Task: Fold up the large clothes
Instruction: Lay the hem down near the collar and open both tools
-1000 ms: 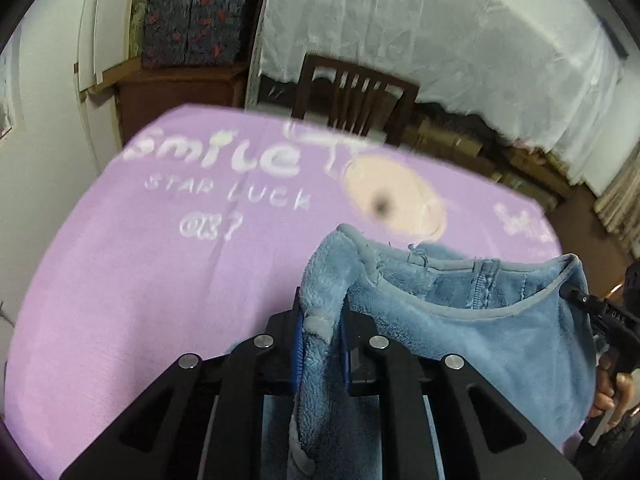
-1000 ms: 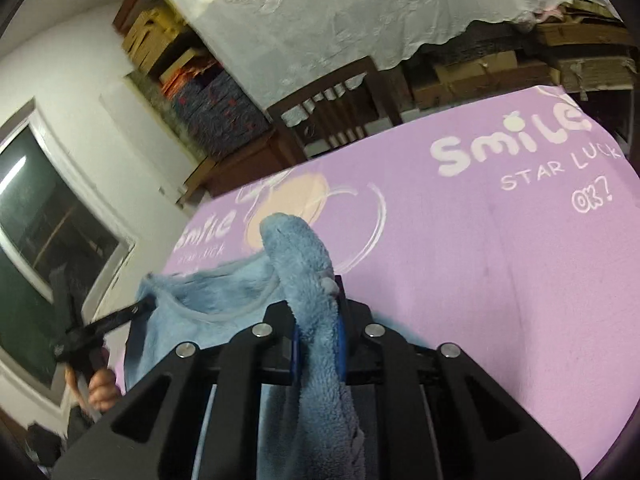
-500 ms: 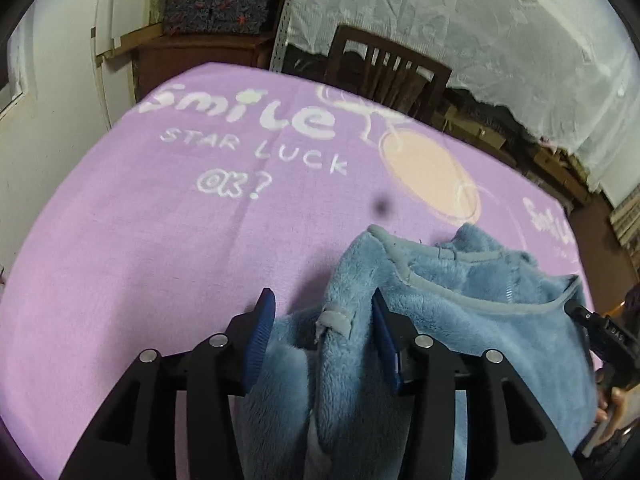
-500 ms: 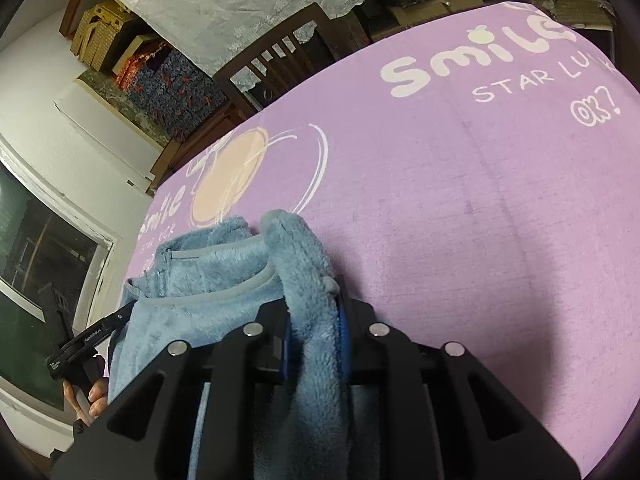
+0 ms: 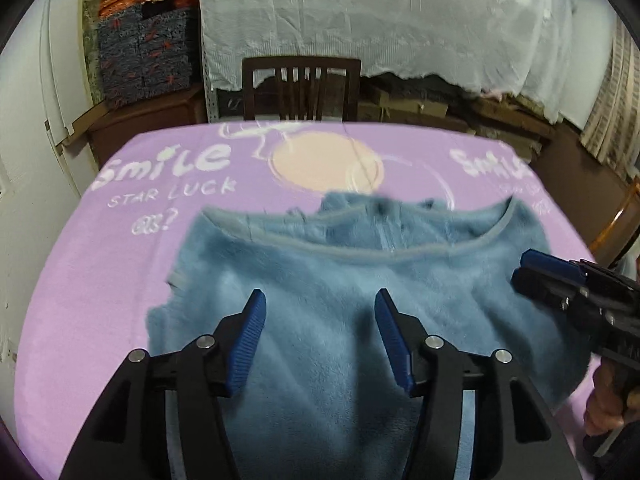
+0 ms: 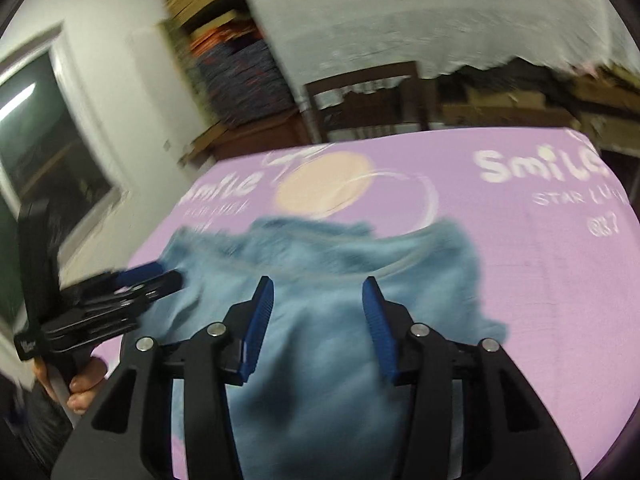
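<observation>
Released since the earlier frames, the blue fleece garment (image 5: 344,280) no longer hangs pinched between either pair of fingers; it lies spread on the purple cloth (image 5: 100,280), its grey-trimmed neckline toward the far side, just short of the peach circle (image 5: 324,164) printed there. Its body runs toward the near edge and passes under both grippers.

In the left wrist view the left gripper (image 5: 320,300) hovers over the middle of the fleece, its blue pads (image 5: 252,332) well apart and still widening, with nothing pinched between them. The right gripper (image 5: 532,268) shows at the right edge of that view, over the garment's right shoulder, with a hand (image 5: 608,404) gripping its handle.

In the right wrist view, which is blurred, the right gripper (image 6: 318,292) likewise stands over the fleece (image 6: 320,360) with its fingers spread and opening, nothing clamped. The left gripper (image 6: 152,276) comes in from the left, near the garment's left side; how its fingers stand cannot be told in this view.

White lettering (image 5: 168,164) reads "Smile" and "STAR LUCK" on the cloth. Beyond the table's far edge stands a dark wooden chair (image 5: 300,88), and behind it hangs a white sheet (image 5: 380,20).
</observation>
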Demonstrator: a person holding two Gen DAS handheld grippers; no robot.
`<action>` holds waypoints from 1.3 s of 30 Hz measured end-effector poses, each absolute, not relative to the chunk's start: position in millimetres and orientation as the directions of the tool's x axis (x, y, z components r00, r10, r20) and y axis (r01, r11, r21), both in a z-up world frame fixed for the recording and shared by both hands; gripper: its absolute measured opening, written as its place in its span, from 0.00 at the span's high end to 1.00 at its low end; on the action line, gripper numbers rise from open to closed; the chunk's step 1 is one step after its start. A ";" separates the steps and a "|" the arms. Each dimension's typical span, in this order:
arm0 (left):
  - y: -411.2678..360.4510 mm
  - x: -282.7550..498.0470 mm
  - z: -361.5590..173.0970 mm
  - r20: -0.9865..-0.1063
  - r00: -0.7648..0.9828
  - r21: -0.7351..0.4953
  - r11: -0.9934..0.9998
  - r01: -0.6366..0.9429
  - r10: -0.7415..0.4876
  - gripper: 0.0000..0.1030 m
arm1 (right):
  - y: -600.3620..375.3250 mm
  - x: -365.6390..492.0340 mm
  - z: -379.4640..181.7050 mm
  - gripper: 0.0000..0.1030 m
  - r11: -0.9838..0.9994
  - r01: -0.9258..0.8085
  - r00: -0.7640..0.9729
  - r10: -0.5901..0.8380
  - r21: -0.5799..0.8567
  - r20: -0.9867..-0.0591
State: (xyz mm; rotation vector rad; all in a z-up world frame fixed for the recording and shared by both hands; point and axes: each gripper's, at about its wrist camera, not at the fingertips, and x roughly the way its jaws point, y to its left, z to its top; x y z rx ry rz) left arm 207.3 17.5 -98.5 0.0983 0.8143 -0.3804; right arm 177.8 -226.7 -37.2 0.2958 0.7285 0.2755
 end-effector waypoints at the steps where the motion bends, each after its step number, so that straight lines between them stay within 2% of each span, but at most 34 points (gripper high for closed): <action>1: 17.0 210.0 -105.7 -0.739 0.612 -0.057 0.931 0.361 -0.282 0.43 | -218.3 178.7 -40.2 0.56 0.924 -0.157 0.700 0.353 0.349 -0.621; 4: 12.8 215.3 -124.2 -0.761 0.597 -0.028 0.932 0.361 -0.254 0.40 | -205.1 180.4 -53.1 0.59 0.933 -0.160 0.668 0.343 0.323 -0.661; 9: -5.2 202.1 -134.1 -0.724 0.673 0.138 0.924 0.356 -0.152 0.38 | -207.1 191.5 -82.7 0.62 0.935 -0.136 0.602 0.341 0.328 -0.723; 11: -7.5 201.0 -135.3 -0.717 0.683 0.154 0.925 0.348 -0.137 0.38 | -205.2 192.8 -84.8 0.62 0.940 -0.144 0.603 0.330 0.308 -0.726; 31: -5.1 192.3 -131.3 -0.701 0.704 0.172 0.932 0.318 -0.111 0.37 | -198.8 176.6 -85.6 0.62 0.962 -0.138 0.618 0.269 0.235 -0.739; 39: 21.8 130.5 -99.8 -0.674 0.728 0.165 0.937 0.309 -0.121 0.37 | -204.2 124.0 -56.2 0.61 0.967 -0.145 0.631 0.252 0.208 -0.734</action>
